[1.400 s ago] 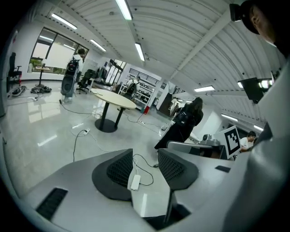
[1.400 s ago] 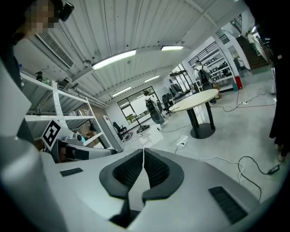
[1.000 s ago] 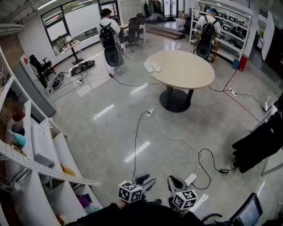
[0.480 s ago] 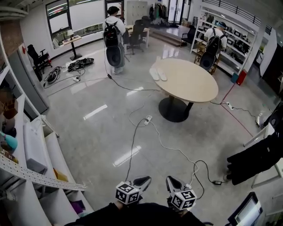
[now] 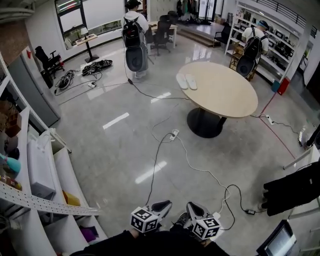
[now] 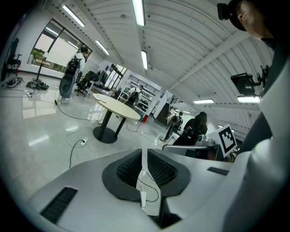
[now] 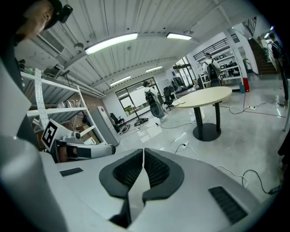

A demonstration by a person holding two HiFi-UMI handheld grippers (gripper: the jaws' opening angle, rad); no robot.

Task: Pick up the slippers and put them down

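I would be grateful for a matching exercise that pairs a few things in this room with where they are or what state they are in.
Things:
A. slippers
B. power strip
C. right gripper

Places or states:
1. shut, with nothing between its fingers
2. on the floor, near the base of the round table
3. side by side on the round table

Pairs: A-3, B-2, C-1

Bright ceiling lights (image 6: pixel 138 11) glare off floor (image 5: pixel 100 150); fisheye-warped edges.
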